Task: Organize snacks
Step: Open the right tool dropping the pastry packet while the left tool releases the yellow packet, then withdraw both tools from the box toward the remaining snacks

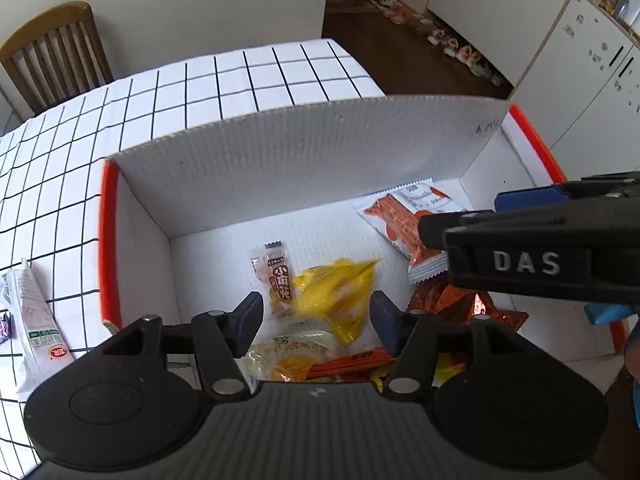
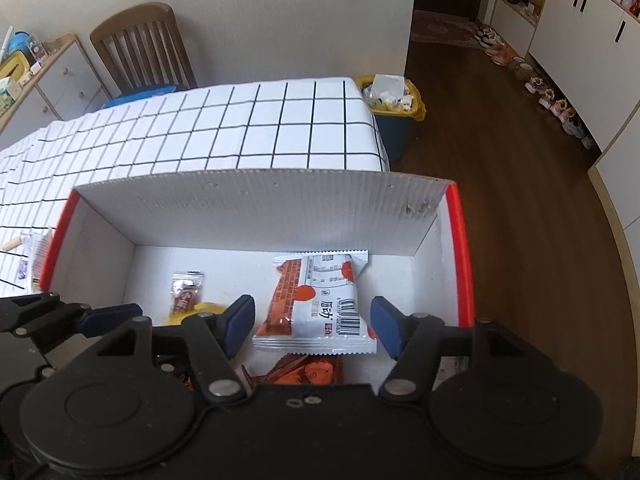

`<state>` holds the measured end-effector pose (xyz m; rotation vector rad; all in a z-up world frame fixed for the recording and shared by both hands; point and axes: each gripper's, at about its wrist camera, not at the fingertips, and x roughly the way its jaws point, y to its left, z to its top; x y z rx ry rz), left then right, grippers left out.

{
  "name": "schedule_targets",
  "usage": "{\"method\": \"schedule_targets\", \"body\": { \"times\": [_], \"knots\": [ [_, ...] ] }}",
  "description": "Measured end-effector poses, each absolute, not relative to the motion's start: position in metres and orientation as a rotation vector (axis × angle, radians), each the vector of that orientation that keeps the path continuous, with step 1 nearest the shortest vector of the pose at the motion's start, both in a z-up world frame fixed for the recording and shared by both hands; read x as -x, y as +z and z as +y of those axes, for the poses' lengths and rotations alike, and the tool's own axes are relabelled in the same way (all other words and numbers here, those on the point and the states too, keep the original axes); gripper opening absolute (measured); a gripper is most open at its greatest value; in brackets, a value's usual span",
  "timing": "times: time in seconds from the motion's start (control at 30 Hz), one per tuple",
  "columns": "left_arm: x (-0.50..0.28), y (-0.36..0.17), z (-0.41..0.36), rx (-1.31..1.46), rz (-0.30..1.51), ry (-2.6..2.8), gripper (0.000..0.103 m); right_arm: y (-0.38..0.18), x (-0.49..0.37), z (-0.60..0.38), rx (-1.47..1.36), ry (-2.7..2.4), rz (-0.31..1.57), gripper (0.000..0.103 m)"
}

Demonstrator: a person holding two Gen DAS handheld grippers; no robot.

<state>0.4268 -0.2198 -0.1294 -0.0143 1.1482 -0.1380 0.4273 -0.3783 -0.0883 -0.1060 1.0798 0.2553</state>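
Where box (image 2: 256, 208) walls rise, snacks (image 1: 340, 300) below

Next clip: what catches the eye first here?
The white box with orange edges fills both views, standing on the grid-patterned tablecloth. Inside it, an orange-and-white snack packet lies beneath the open right gripper. A blurred yellow wrapper shows beneath the open left gripper, beside a small brown packet.
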Motion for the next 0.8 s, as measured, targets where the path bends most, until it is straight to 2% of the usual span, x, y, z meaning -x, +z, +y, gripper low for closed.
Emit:
{"method": "schedule_targets", "body": {
  "times": [0.07, 0.27, 0.7, 0.8],
  "knots": [
    [-0.425, -0.126, -0.218, 0.016, 1.142, -0.134, 0.058, -0.083, -0.424, -0.381, 0.101, 0.256, 1.064, 0.069],
    [-0.417, -0.112, -0.215, 0.024, 1.103, -0.133, 0.058, -0.068, -0.412, -0.388, 0.083, 0.264, 1.040, 0.072],
    [-0.383, -0.069, -0.207, 0.053, 1.017, -0.155, 0.058, -0.035, -0.379, -0.387, 0.056, 0.312, 0.976, 0.072],
    [-0.373, -0.059, -0.204, 0.053, 0.995, -0.159, 0.058, -0.026, -0.368, -0.384, 0.057, 0.326, 0.953, 0.077]
  ]
}}
